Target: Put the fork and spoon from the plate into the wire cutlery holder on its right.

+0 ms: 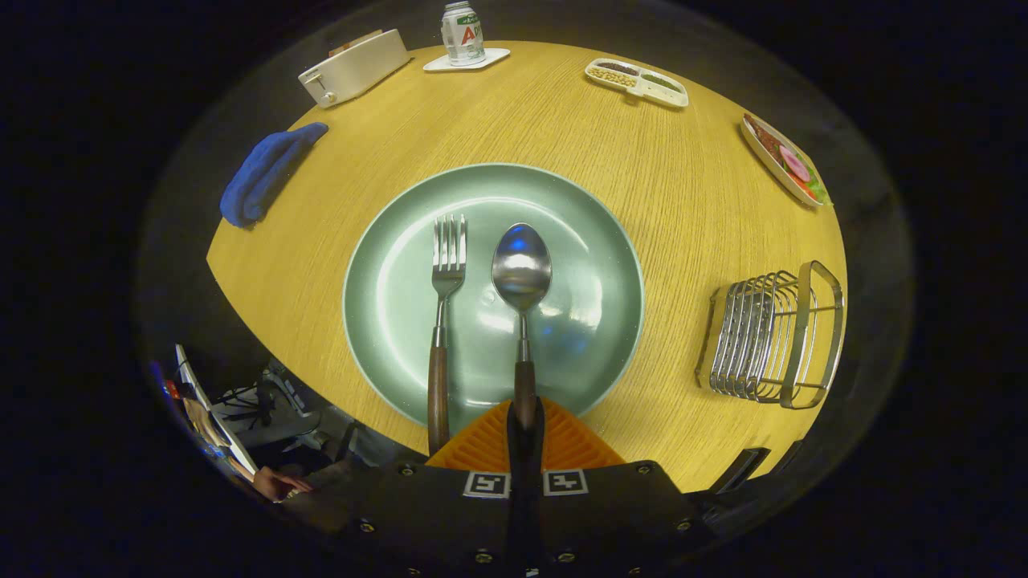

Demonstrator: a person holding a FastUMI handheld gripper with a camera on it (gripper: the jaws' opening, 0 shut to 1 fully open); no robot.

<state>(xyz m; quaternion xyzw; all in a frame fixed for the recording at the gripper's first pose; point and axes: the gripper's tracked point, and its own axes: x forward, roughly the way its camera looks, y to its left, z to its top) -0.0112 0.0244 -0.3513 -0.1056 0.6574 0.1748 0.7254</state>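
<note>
A pale green plate (pixel 590 257) sits in the middle of the round wooden table (pixel 642 168). On it a fork (pixel 444 305) with a dark wooden handle lies left of a matching spoon (pixel 522 281), tines and bowl pointing away from me. My gripper (pixel 524 416) is at the plate's near rim, its fingers shut on the end of the spoon's handle. The fork's handle runs just left of the fingers and overhangs the rim. I cannot tell whether the spoon is raised off the plate. The wire cutlery holder (pixel 775 337) stands on the table to the plate's right.
At the table's far side stand a white toaster (pixel 353 66), a can on a coaster (pixel 463 32) and a divided snack tray (pixel 637 82). A blue cloth (pixel 269 170) lies far left, a dish of food (pixel 783 159) far right. A person's hand (pixel 277 484) shows below the table's near-left edge.
</note>
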